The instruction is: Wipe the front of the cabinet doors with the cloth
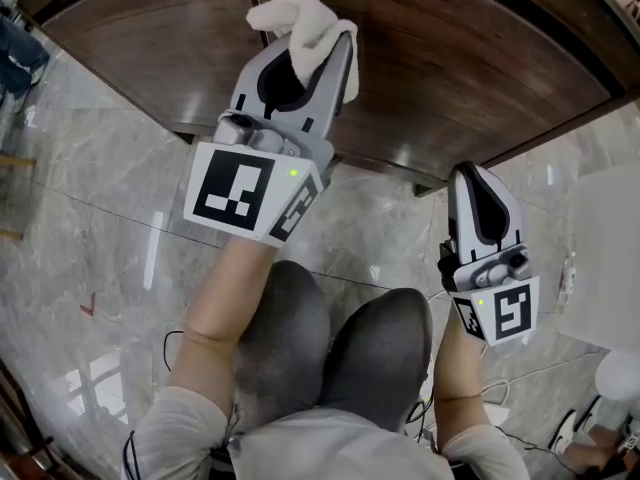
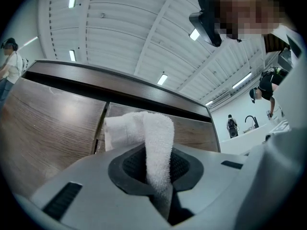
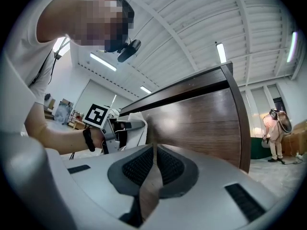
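L gripper: forearm stretched fwd, tips aimed at the cabinet doors, jaws clamped on the white cloth, which sits at the door front by the seam. R gripper is held lower near the doors' bottom edge, jaws together, nothing btwn them.

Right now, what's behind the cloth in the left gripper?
Behind the cloth, held in the left gripper: the wooden cabinet doors and the seam between them. The door patch straight behind it is covered.

White cloth bunched, clamped in L gripper jaws, up by shut dark-wood cabinet doors
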### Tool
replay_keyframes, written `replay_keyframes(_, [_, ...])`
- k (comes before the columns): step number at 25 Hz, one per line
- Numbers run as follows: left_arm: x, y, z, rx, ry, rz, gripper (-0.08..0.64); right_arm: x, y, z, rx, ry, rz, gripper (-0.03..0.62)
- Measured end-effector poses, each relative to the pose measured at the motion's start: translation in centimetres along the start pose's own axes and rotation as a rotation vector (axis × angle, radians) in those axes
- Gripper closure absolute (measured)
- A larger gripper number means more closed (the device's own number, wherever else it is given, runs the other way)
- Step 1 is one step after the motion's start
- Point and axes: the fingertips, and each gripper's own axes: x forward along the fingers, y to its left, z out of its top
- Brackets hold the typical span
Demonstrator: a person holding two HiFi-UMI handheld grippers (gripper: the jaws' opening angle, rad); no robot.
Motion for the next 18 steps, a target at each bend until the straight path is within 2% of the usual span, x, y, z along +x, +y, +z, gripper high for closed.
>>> replay_keyframes(7, [1.1,-1.7,-0.5,-0.013,0.005,-0.017,0.497,-1.7,-1.7,0.1,-0.002,0.002,-0.034,0.546])
replay_keyframes(18, [2.8,-6.3,-1.3,-0.011,0.019,-0.116,0.498,-2.6,-2.6,-0.4,0.007,-0.002,-0.045,0.546])
